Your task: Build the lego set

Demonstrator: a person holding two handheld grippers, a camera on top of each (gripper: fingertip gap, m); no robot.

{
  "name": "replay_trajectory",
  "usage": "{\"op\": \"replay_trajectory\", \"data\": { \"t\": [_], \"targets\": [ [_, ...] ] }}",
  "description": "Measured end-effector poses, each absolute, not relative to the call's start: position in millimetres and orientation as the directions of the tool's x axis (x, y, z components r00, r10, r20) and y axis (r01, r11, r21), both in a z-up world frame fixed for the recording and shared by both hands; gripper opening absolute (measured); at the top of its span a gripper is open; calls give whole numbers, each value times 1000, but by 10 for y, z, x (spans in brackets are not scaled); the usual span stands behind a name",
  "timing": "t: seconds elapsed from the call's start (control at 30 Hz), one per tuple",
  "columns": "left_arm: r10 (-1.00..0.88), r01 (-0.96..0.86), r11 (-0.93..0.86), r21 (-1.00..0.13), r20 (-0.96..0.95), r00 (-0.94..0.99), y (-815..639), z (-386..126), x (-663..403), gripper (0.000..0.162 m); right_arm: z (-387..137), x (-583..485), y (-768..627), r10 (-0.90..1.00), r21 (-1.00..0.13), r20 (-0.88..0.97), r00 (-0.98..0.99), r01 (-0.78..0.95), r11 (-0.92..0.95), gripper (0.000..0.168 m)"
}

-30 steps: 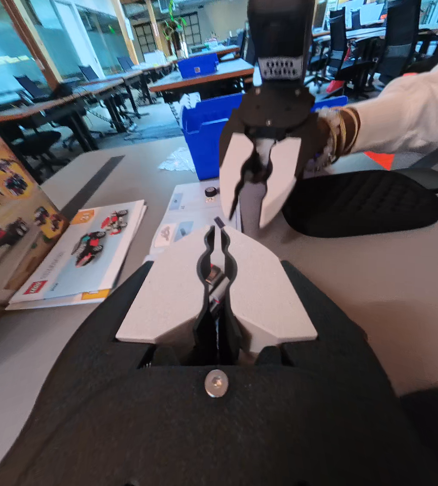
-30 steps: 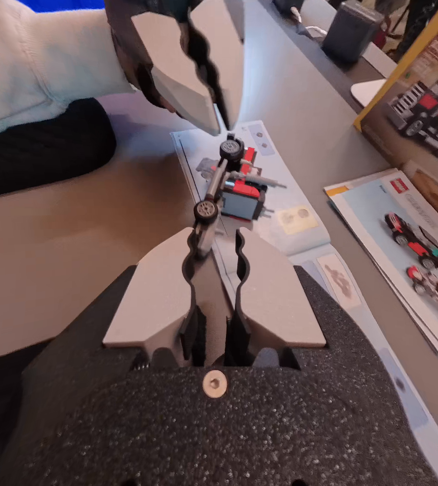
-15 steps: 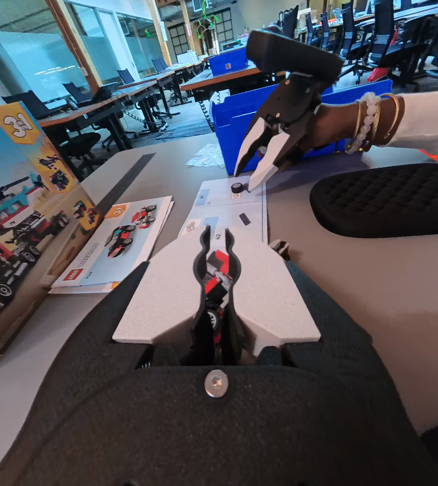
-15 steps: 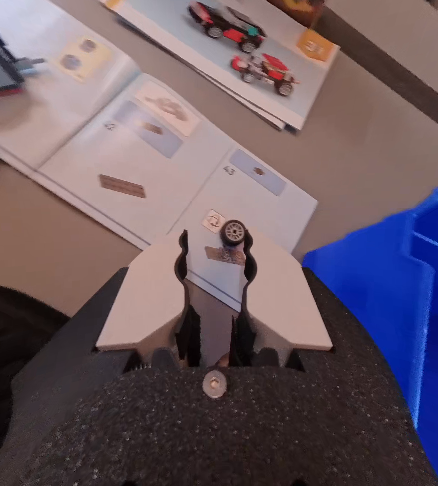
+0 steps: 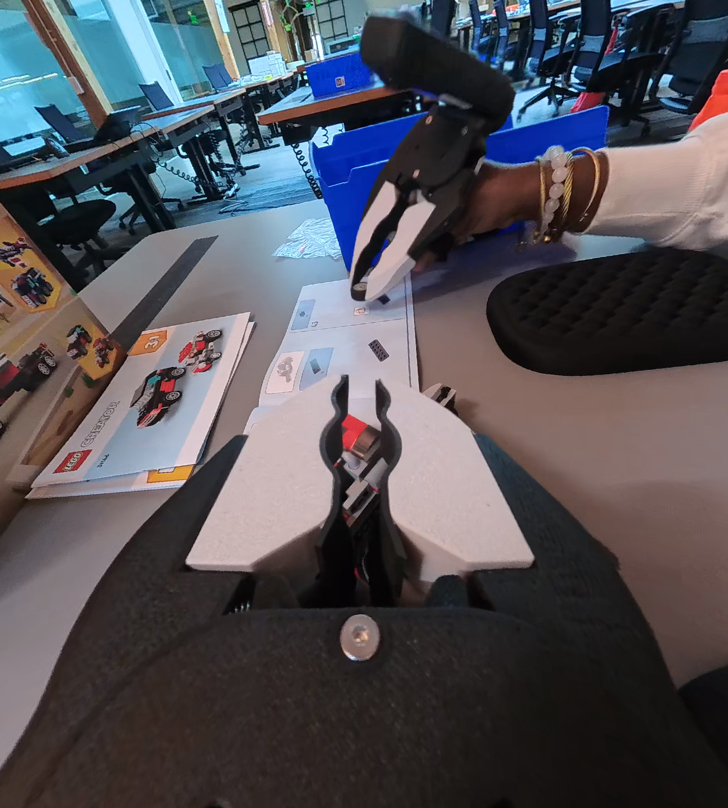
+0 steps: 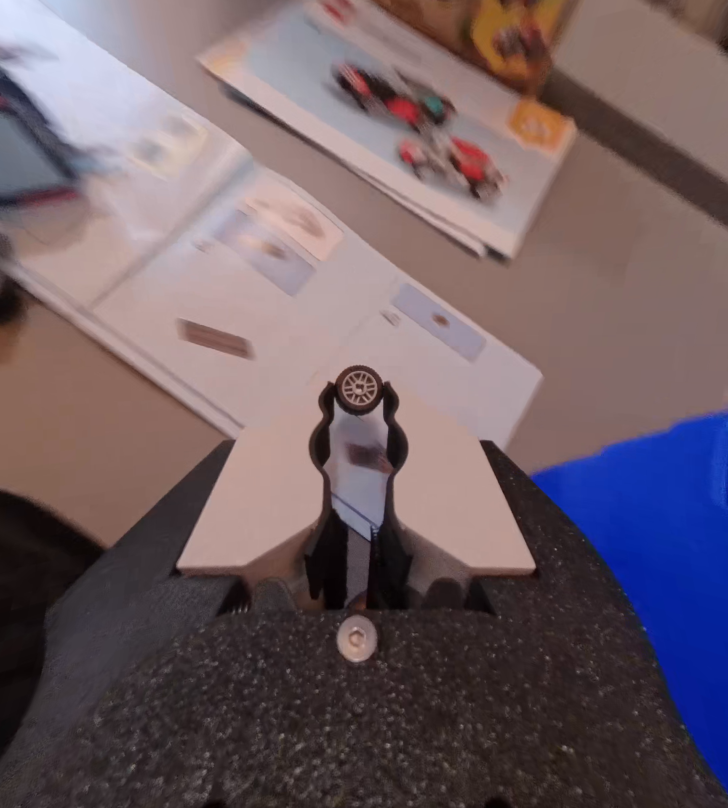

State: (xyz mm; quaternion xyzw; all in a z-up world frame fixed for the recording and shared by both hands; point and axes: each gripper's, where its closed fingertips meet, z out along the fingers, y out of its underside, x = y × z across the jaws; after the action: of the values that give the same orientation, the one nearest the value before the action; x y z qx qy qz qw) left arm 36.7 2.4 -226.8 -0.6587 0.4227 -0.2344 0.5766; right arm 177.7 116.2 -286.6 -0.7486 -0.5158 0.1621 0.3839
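Blue bin (image 5: 353, 175), contents hidden, behind an open booklet (image 6: 353, 306); right gripper (image 6: 358, 393) pinches a wheel (image 6: 358, 388), left gripper (image 5: 360, 389) clamps a red-grey model (image 5: 360, 441).

Two grippers are in view: the left gripper (image 5: 360, 395) and the right gripper (image 6: 360, 395). One small wheel (image 6: 358, 388) with a grey spoked hub sits between the right gripper's tips. One partly built model (image 5: 360, 454) of red, grey and black pieces sits between the left gripper's fingers. One open instruction booklet (image 5: 353, 345) lies on the surface (image 5: 572, 459), and beside it one stack of closed booklets (image 5: 147, 415); how many are in the stack cannot be told. One set box (image 5: 7, 350) stands at the left. Near the booklet stands one blue bin (image 5: 344, 192), with a second blue bin (image 5: 331, 78) on a far desk. One black mesh pad (image 5: 633, 310) lies on the surface. One clear plastic bag (image 5: 309, 240) lies crumpled by the near bin. Several bracelets (image 5: 567, 192) circle one wrist.
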Motion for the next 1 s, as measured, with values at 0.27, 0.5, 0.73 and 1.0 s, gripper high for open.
{"op": "replay_trajectory", "data": {
  "t": [0.27, 0.5, 0.73, 1.0],
  "targets": [
    [-846, -292, 13, -956, -167, 506, -12, -2296, 399, 12, -2462, 949, -136, 970, -812, 146, -195, 537, 230, 21],
    [-879, -318, 42, -947, -186, 440, -100, -2298, 538, 6, -2609, 782, -196, 938, -708, 198, -284, 620, 337, 21],
    [-903, -405, 40, -913, -207, 378, -140, -2430, 692, 4, -2672, 727, -175, 919, -641, 232, -318, 661, 390, 21],
    [-912, -426, 27, -905, -197, 361, -150, -2491, 721, 3, -2716, 732, -166, 927, -653, 209, -311, 661, 369, 21]
  ]
}}
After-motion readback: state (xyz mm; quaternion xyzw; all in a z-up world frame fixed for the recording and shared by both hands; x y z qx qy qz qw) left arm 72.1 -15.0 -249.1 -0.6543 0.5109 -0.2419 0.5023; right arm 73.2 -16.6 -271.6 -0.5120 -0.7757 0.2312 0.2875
